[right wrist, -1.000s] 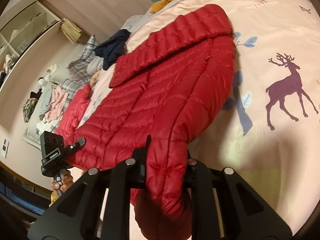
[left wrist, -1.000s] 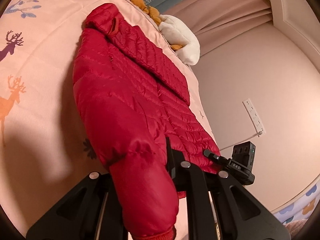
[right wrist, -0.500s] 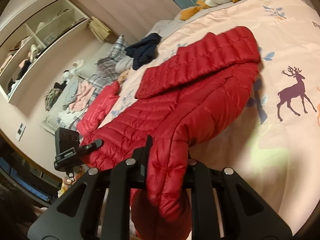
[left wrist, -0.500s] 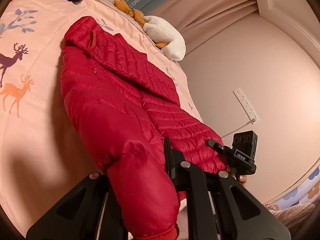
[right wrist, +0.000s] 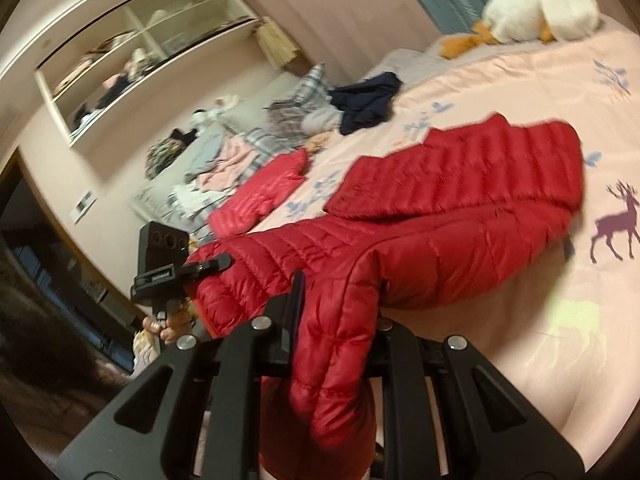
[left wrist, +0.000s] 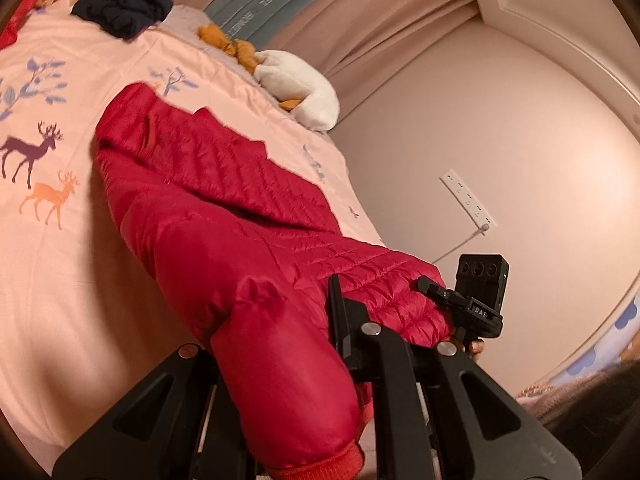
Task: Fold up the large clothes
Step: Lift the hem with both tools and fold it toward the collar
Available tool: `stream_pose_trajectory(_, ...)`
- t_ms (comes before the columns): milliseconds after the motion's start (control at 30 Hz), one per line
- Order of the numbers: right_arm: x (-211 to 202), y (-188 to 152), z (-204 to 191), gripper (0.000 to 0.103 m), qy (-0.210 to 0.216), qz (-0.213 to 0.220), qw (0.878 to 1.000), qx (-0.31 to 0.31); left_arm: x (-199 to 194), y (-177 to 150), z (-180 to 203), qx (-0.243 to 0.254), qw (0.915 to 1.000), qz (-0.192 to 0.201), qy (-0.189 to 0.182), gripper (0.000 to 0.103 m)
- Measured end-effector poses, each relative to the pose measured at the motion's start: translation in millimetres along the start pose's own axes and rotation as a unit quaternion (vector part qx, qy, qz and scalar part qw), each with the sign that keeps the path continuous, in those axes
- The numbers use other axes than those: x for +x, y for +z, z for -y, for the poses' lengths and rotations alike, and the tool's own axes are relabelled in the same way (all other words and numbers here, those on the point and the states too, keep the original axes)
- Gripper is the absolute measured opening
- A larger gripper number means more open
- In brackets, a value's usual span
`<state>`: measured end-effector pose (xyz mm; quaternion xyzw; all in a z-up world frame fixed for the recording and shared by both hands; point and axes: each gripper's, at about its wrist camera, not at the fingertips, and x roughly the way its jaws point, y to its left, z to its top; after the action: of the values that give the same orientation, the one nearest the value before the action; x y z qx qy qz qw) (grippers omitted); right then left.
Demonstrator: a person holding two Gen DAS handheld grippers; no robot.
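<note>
Through my left wrist camera, my left gripper [left wrist: 280, 360] pinches the red down jacket's [left wrist: 224, 200] hem corner above the bed [left wrist: 60, 300]; through the right, my right gripper [right wrist: 340, 344] clamps its other corner, collar end flat, fold barely begun.

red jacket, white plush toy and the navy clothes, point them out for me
red jacket [left wrist: 224, 200], left wrist view, quilted body
white plush toy [right wrist: 540, 4], right wrist view, its rounded back
navy clothes [left wrist: 124, 4], left wrist view, middle of the heap

Pink walls [left wrist: 500, 128], open shelving [right wrist: 132, 52]
</note>
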<state>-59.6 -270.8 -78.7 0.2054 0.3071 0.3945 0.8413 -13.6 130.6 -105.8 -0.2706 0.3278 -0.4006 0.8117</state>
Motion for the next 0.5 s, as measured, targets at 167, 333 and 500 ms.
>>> stream_pose_trajectory(167,-8.4,2.6,4.5,0.017,0.026,0.026,0.999,0.015,-12.1,4.5,4.7,0.005,0.9998,0.017,-0.012,0.012)
stream_pose_trajectory(333,-12.9,5.6,20.6,0.018,0.033,0.052,0.997,0.050,-8.0,20.6,-11.5,-0.024,0.9991,0.028,-0.018,0.012)
stream_pose_trajectory(500,-12.0,15.4,39.4,0.019,0.031,0.078,0.993,0.078,-8.5,37.0,-21.8,-0.028,0.9986,0.042,-0.017,0.012)
